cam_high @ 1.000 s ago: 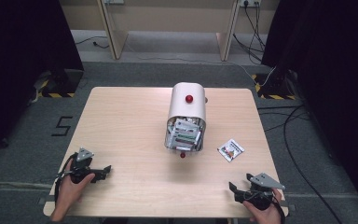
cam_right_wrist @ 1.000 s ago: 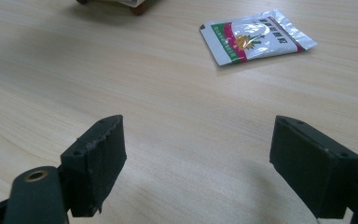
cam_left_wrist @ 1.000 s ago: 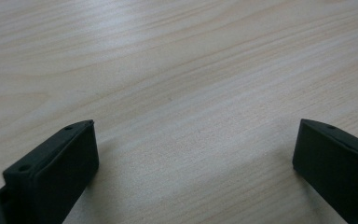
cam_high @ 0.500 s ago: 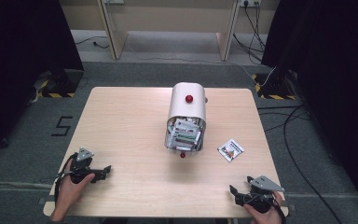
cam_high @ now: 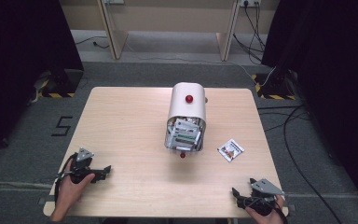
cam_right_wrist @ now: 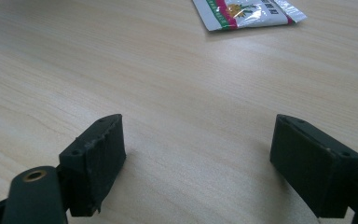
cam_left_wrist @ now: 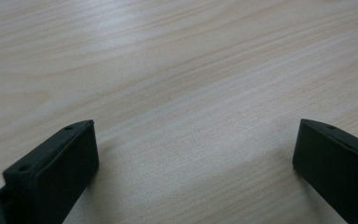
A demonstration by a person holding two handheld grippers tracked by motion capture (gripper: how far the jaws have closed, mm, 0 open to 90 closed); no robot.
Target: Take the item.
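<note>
Wooden bench (cam_high: 121,126) is carrying a stuffed bin (cam_high: 185,119) and one loose packet (cam_high: 230,150) while both claws, left (cam_high: 103,171) and right (cam_high: 237,193), are resting wide open, gripping nothing, work seemingly unstarted.

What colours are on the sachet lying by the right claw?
The sachet is white with red and green bands and an orange picture; the right gripper view shows it best.

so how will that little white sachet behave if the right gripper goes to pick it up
The sachet lies flat and looks thin, so probably light and floppy. Its glossy film may slip between the jaws. Lying flush on the table, it may slide when nudged.
</note>
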